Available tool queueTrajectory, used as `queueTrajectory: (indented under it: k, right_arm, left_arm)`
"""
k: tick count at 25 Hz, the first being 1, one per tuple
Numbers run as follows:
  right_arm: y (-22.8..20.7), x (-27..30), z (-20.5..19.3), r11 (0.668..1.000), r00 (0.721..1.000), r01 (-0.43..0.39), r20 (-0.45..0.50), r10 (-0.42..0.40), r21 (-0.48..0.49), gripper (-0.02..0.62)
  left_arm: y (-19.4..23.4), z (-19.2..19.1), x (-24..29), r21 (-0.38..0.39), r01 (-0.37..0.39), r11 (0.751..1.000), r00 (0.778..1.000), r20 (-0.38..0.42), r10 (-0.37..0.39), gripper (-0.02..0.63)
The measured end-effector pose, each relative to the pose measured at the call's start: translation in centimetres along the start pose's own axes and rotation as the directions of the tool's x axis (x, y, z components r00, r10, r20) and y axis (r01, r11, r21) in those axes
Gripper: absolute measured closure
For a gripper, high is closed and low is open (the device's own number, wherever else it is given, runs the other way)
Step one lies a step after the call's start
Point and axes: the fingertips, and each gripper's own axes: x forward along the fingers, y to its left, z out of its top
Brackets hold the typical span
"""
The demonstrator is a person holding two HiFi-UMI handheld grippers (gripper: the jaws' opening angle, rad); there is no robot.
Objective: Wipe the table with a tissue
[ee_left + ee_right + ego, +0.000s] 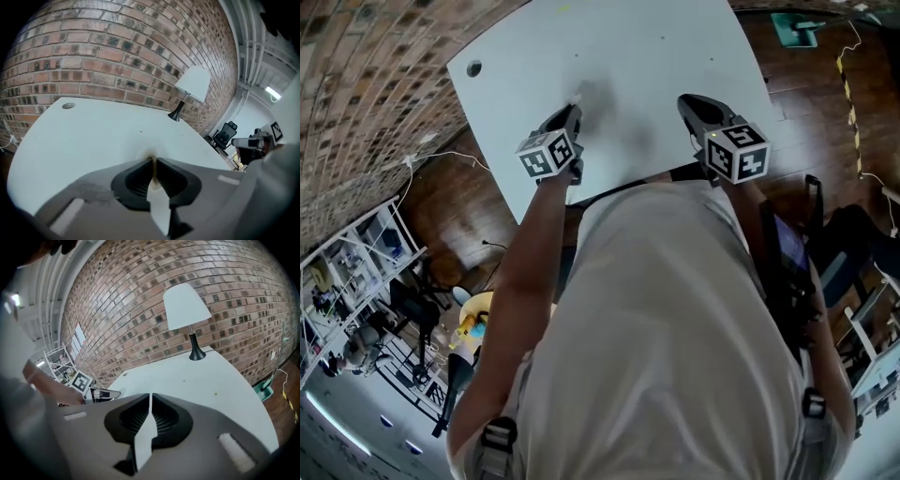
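A white table (609, 47) lies in front of me. My left gripper (574, 111) rests low on it near the middle, shut on a small pale scrap of tissue (576, 97). In the left gripper view the tissue (143, 153) peeks out at the tips of the left gripper (153, 159), pressed to the tabletop (93, 136). My right gripper (688, 101) hovers over the table's near right part, shut with nothing between its jaws. In the right gripper view the right gripper (150, 395) faces the tabletop (211, 376), with the left gripper (96, 393) at its left.
A white-shaded lamp (190, 89) (186, 310) on a black foot stands at the table's far edge by the brick wall (117, 56). A cable hole (473, 68) is at the far left corner. Wooden floor (806, 103), shelves (356, 262) and an office chair (226, 134) surround the table.
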Motion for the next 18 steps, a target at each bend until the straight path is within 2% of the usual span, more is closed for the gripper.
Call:
queueTrajectory:
  k: [6, 10, 14, 18]
  right_arm:
    - [-2.1, -2.3, 0.0, 1.000, 1.000, 0.009, 0.010, -0.009, 0.017, 0.572]
    - [-2.9, -2.7, 0.2, 1.000, 1.000, 0.009, 0.013, -0.009, 0.024, 0.572]
    - [-3.9, -3.5, -0.1, 0.999, 1.000, 0.026, 0.005, -0.027, 0.043, 0.572]
    - [-5.1, -4.1, -0.3, 0.997, 0.999, 0.050, -0.004, -0.050, 0.055, 0.572]
  left_arm:
    - [1.6, 3.3, 3.1, 0.008, -0.077, 0.997, 0.997, -0.026, 0.077, 0.569]
    - [2.1, 5.3, 5.2, 0.108, -0.103, 0.989, 0.992, -0.067, 0.111, 0.569]
    - [2.9, 6.8, 7.1, 0.255, -0.150, 0.955, 0.977, -0.108, 0.182, 0.569]
    - [4.2, 8.6, 8.6, 0.285, -0.193, 0.939, 0.969, -0.094, 0.228, 0.569]
